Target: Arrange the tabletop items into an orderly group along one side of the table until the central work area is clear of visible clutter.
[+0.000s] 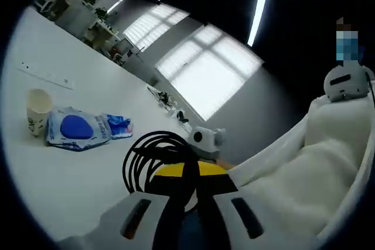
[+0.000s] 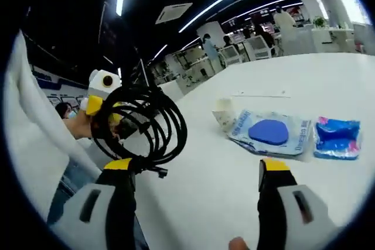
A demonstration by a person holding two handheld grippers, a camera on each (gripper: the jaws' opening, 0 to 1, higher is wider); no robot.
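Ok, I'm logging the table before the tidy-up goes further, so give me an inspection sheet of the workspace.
Surface: white table, mostly bare.
Job's things: paper cup, upright; beside it a clear packet with a blue oval; next to that a small blue packet, both lying flat.
Clutter: nothing seen beyond these.
Grippers: left gripper shut on a cable coil; right gripper open, holding nothing.
Cables: black cable coil, lifted off the table in the left gripper.
Surroundings: large windows, ceiling strip lights, more desks and people behind.
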